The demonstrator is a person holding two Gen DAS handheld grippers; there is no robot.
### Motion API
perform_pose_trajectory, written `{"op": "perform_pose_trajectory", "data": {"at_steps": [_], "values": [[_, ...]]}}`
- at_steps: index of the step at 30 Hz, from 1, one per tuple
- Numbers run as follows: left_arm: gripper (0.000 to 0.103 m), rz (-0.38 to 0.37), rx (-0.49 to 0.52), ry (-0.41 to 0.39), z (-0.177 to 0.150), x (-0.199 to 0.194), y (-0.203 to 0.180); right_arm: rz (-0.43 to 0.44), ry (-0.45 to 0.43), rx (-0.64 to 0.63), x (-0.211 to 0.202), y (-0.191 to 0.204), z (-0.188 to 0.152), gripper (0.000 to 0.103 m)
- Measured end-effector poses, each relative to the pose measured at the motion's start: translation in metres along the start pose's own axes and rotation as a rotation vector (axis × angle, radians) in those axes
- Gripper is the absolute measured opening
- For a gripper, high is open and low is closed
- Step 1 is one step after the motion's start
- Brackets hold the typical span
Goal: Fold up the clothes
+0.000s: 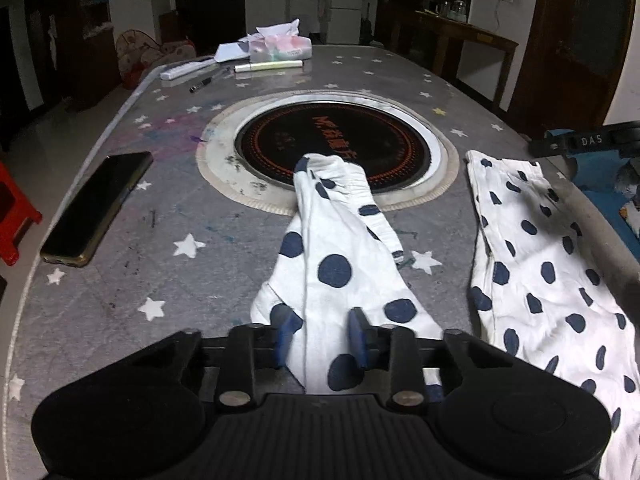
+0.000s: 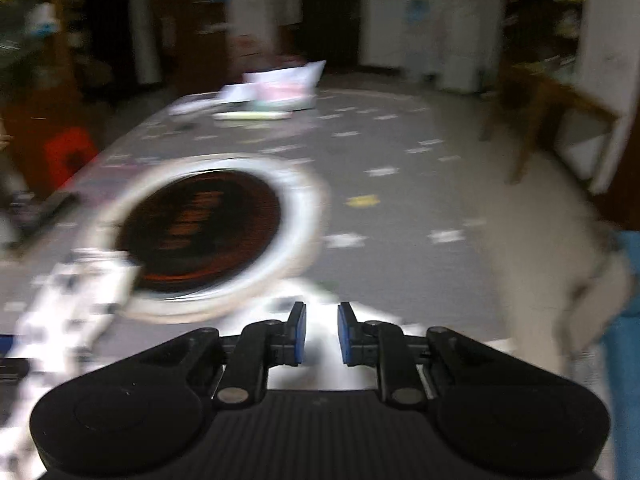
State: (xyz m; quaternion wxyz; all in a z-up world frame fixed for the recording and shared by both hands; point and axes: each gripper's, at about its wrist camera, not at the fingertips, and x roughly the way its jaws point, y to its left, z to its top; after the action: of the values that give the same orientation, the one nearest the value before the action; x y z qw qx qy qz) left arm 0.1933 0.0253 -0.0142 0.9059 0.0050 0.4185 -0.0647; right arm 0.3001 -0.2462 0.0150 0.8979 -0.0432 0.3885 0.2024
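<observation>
I read "DAS" on the clamp (image 1: 591, 141); my left gripper (image 1: 320, 336) pinches one polka-dot garment (image 1: 332, 268); right gripper (image 2: 322, 332): grip unclear.

Blurred spotted cloth (image 2: 72, 312), round cooktop (image 2: 200, 232)

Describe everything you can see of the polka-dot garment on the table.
The polka-dot garment is white, thin woven-looking cloth with dark blue dots, wrinkled. It looks like trousers: one leg lies flat at the right of the starred table; the other, bunched and raised, runs from the left gripper, whose blue pads pinch a fold, to a gathered cuff resting on the black round cooktop. The right wrist view is too blurred to add detail.
</observation>
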Motion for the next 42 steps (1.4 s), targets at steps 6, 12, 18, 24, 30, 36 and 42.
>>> {"op": "perform_pose_trajectory", "data": {"at_steps": [6, 12, 18, 24, 30, 36, 42], "values": [[0.006, -0.03, -0.012, -0.025, -0.002, -0.01, 0.003, 0.229, 0.108, -0.041, 0.024, 0.063, -0.008, 0.017], [0.005, -0.043, -0.022, -0.045, -0.005, -0.02, 0.009, 0.304, 0.15, -0.058, 0.048, 0.1, -0.015, 0.017], [0.005, -0.037, -0.051, -0.054, -0.009, -0.027, 0.02, 0.338, 0.164, -0.053, 0.063, 0.117, -0.014, 0.017], [0.005, -0.039, -0.072, -0.067, -0.014, -0.036, 0.031, 0.309, 0.156, -0.115, 0.063, 0.137, -0.014, 0.008], [0.005, -0.023, -0.083, -0.091, -0.018, -0.048, 0.042, 0.125, 0.045, -0.342, 0.046, 0.159, 0.003, 0.0], [0.005, 0.009, -0.112, -0.081, -0.021, -0.047, 0.055, 0.007, -0.023, -0.449, 0.039, 0.17, 0.041, 0.001], [0.005, 0.016, -0.126, -0.069, -0.026, -0.045, 0.061, 0.151, 0.106, -0.304, 0.056, 0.169, 0.035, 0.019]]}}
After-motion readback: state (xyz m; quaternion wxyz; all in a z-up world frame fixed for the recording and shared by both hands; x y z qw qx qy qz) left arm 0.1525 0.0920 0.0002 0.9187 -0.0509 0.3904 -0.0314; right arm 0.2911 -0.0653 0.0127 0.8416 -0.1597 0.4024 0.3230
